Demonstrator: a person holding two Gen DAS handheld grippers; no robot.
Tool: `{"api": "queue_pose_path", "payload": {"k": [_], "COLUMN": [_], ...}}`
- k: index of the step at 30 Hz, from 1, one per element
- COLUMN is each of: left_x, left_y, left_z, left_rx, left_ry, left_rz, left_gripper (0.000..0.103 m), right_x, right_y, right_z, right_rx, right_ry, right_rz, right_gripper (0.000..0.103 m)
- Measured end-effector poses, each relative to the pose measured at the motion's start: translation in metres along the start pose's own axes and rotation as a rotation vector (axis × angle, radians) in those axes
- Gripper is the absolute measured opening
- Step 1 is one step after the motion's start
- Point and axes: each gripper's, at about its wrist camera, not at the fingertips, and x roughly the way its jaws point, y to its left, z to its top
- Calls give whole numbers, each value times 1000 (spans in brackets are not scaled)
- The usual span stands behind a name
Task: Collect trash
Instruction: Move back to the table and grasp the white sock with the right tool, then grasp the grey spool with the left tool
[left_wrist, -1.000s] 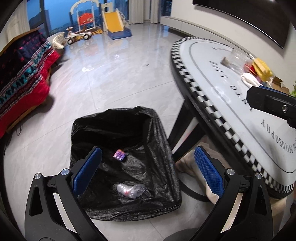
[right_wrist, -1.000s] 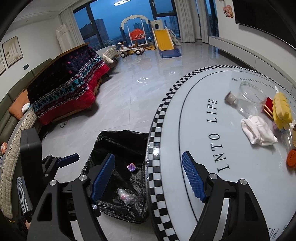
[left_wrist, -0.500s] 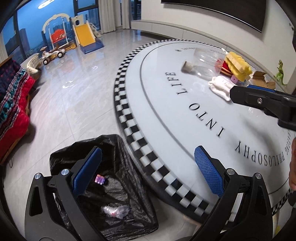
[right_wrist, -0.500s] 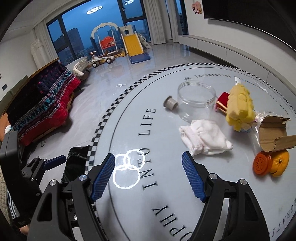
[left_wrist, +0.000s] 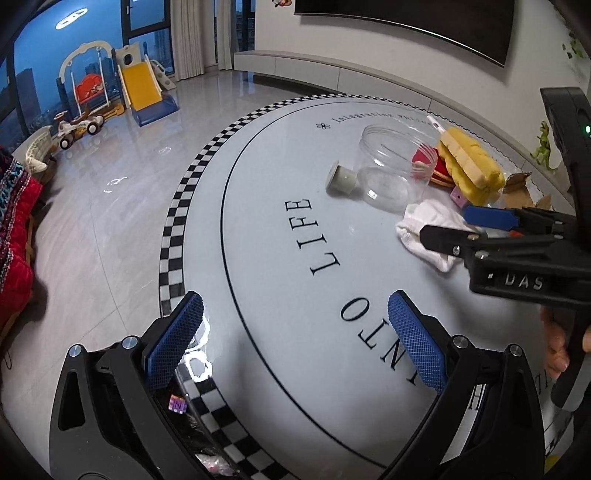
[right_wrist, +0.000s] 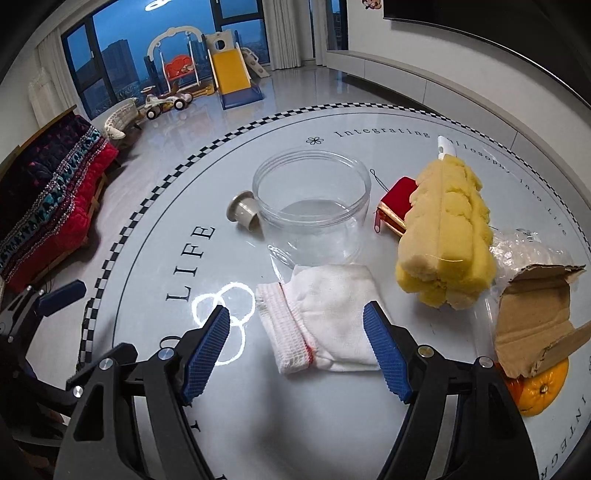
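A white sock (right_wrist: 325, 317) lies on the round white table (right_wrist: 229, 424). My right gripper (right_wrist: 295, 314) hovers over the sock, open, its pads not touching it. In the left wrist view the right gripper (left_wrist: 447, 223) hangs over the same sock (left_wrist: 417, 243). Behind the sock are a clear plastic jar (right_wrist: 312, 199), a grey cap (right_wrist: 243, 212), a yellow sponge (right_wrist: 447, 236), a red pouch (right_wrist: 397, 201), torn cardboard (right_wrist: 532, 317), crumpled plastic wrap (right_wrist: 524, 251) and an orange (right_wrist: 543, 387). My left gripper (left_wrist: 295, 306) is open and empty above the table's checkered edge. The black trash bag (left_wrist: 184, 435) shows below that edge.
A sofa with a red patterned blanket (right_wrist: 55, 206) stands at the left. A toy slide (right_wrist: 232, 77), a swing and a ride-on car stand by the far windows. Grey tile floor (left_wrist: 110, 221) lies left of the table. A hand (left_wrist: 557, 350) grips the right tool.
Both grippers swung from above the floor bag to over the table. The right gripper came down close to the white sock. The bag slid to the bottom of the left view.
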Motion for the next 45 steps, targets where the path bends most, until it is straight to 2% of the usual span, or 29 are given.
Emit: {"api": "queue_pose_path", "payload": {"k": [2, 7, 8, 9, 12, 14, 19, 23, 29, 30, 32, 35, 39, 45], "left_x": [8, 23, 26, 30, 40, 47, 64, 72, 89, 92, 96, 105, 108, 103], "left_y": [-1, -7, -9, -11, -14, -16, -23, -28, -30, -29, -29, -29, -30, -39], "left_z": [8, 23, 26, 29, 39, 45, 62, 73, 85, 86, 89, 94, 94, 89], "left_rx": [4, 47, 55, 60, 66, 65, 88, 136, 162, 163, 158, 152, 151, 164], "left_ry": [5, 10, 12, 13, 20, 23, 16, -27, -22, -16, 1, 24, 42, 38], "left_rz": [-12, -21, -18, -17, -24, -39, -62, -13, 3, 0, -18, -19, -25, -40], "left_gripper": [97, 97, 97, 97, 97, 97, 97, 97, 95, 93, 79, 64, 59, 41], "right_x": [9, 25, 24, 24, 24, 23, 12, 9, 12, 12, 12, 12, 11, 8], "right_y": [0, -3, -4, -4, -14, -22, -35, -45, -46, -46, -46, -48, -48, -46], "right_z": [0, 2, 3, 4, 9, 11, 13, 14, 15, 16, 16, 19, 18, 15], "right_rx": [-14, -28, -27, -25, 14, 41, 106, 144, 154, 155, 157, 160, 164, 160], "right_ry": [24, 56, 53, 49, 41, 32, 0, 1, 6, 6, 4, 0, -1, 2], "right_rz": [-30, -68, -72, -76, -81, -93, -50, -1, 18, 21, 24, 30, 34, 39], "right_gripper": [75, 59, 53, 42, 25, 22, 21, 21, 21, 21, 21, 21, 21, 21]}}
